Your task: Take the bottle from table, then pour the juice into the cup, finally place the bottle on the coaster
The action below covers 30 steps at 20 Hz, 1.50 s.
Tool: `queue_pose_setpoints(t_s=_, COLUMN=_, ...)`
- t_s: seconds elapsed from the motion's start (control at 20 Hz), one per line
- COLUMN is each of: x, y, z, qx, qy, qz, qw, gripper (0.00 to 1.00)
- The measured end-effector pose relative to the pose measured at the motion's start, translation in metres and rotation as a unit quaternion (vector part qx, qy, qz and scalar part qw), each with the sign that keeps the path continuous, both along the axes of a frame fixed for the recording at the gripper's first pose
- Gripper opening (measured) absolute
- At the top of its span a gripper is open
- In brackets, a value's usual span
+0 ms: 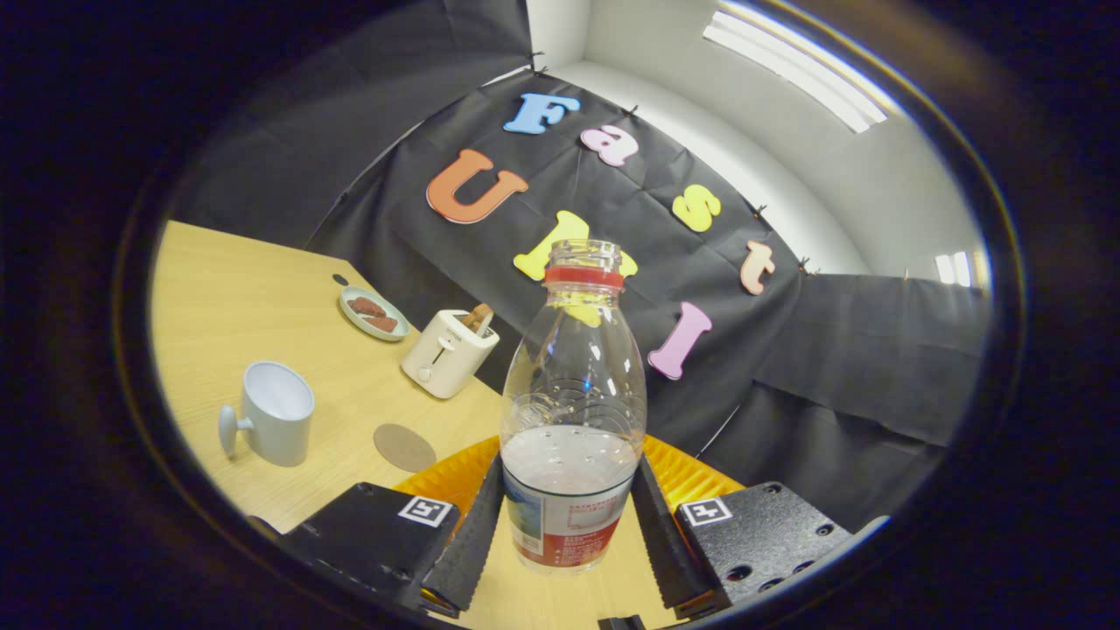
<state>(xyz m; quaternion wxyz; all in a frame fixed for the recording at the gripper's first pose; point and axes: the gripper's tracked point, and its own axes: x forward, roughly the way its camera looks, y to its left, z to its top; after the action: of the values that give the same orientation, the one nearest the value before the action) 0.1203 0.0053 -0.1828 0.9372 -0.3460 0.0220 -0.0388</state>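
Note:
A clear plastic bottle (573, 394) with a red neck ring and no cap stands between my fingers, pale juice filling its lower part. Both fingers press on its labelled lower body, so my gripper (567, 516) is shut on it. The whole view is tilted, and the bottle's base shows above the wooden table (227, 297). A pale mug-like cup (273, 413) with a side handle stands to the left of the fingers, open side up. A round brown coaster (404, 447) lies flat on the table between the cup and the bottle.
A cream toaster (446, 352) with toast in its slot stands beyond the coaster. Farther back sits a small plate (374, 313) with brown pieces on it. An orange ridged object (682, 472) lies behind the bottle's base. The black cloth wall closes the table's far side.

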Motion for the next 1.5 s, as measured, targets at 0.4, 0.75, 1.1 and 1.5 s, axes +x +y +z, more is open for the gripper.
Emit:
queue_pose_setpoints(t_s=0.4, x=0.011, y=0.004, z=-0.021, qx=-0.128, qy=0.039, qz=-0.020, qw=0.991, gripper=0.80)
queue_pose_setpoints(t_s=0.75, x=0.025, y=-0.004, z=-0.037, qx=-0.249, qy=0.049, qz=-0.031, qw=0.967, gripper=0.80)
queue_pose_setpoints(t_s=1.1, x=0.029, y=0.010, z=-0.044, qx=-0.320, qy=0.046, qz=-0.018, qw=0.946, gripper=0.80)
queue_pose_setpoints(t_s=1.5, x=0.039, y=0.030, z=-0.037, qx=-0.385, qy=0.035, qz=0.013, qw=0.922, gripper=0.81)
